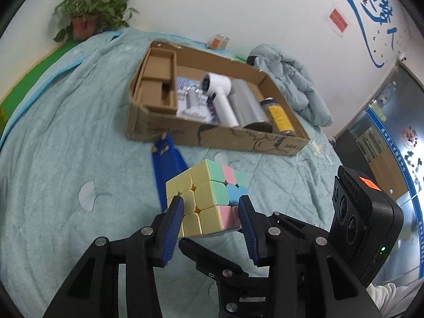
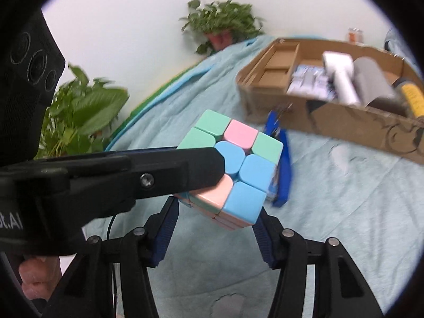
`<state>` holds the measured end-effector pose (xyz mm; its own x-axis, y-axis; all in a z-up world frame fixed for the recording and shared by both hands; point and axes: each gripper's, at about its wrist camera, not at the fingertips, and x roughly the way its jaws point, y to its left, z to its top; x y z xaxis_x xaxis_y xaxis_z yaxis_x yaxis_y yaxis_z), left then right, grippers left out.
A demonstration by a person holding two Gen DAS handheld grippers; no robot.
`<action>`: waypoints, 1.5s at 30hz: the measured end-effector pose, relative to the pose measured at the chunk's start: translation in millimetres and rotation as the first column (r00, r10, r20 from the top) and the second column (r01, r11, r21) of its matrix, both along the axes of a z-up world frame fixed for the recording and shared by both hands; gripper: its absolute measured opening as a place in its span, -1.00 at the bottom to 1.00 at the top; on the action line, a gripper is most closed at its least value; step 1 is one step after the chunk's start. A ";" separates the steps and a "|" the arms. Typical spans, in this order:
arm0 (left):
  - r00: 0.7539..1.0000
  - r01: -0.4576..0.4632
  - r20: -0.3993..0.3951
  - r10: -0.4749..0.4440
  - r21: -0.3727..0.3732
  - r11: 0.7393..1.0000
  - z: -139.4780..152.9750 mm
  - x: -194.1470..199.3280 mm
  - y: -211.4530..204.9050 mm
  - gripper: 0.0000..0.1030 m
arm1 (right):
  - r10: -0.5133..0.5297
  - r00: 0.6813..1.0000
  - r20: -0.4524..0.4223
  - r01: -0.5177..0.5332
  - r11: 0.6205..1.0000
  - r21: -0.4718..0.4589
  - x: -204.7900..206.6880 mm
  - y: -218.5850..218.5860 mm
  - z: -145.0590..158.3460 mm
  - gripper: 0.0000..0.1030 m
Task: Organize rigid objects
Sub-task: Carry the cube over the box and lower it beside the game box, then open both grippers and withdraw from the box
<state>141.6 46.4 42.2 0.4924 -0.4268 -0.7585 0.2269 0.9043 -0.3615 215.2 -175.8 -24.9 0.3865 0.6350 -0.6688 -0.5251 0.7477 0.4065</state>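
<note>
A pastel puzzle cube (image 1: 206,198) is held in the air above the teal quilt. My left gripper (image 1: 209,206) is shut on the cube, its blue pads on two opposite sides. In the right wrist view the cube (image 2: 233,167) sits between the fingers of my right gripper (image 2: 217,212), which also closes on it; the left gripper's black finger (image 2: 169,175) crosses in from the left. Behind stands an open cardboard box (image 1: 169,132), also in the right view (image 2: 344,122), holding a white hair dryer (image 1: 220,92), a grey cylinder (image 1: 246,103) and a yellow-labelled bottle (image 1: 281,116).
A blue-handled tool (image 1: 167,159) lies on the quilt (image 1: 66,145) in front of the box. A folded grey-blue jacket (image 1: 296,79) lies right of the box. Potted plants (image 2: 222,26) stand at the wall. The other gripper's black body (image 1: 365,225) is at right.
</note>
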 end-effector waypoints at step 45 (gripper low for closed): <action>0.972 0.080 -0.198 -0.124 -0.218 0.973 -52.5 387.6 -4.8 -0.20 | 0.050 0.997 -0.055 -0.066 0.939 -0.338 289.5 11.6 8.6 -0.02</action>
<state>529.2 41.6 -10.3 0.2781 -0.6250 -0.7294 0.2137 0.7806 -0.5874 504.7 -164.2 -16.3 0.3204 0.3874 -0.8644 -0.5584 0.8144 0.1580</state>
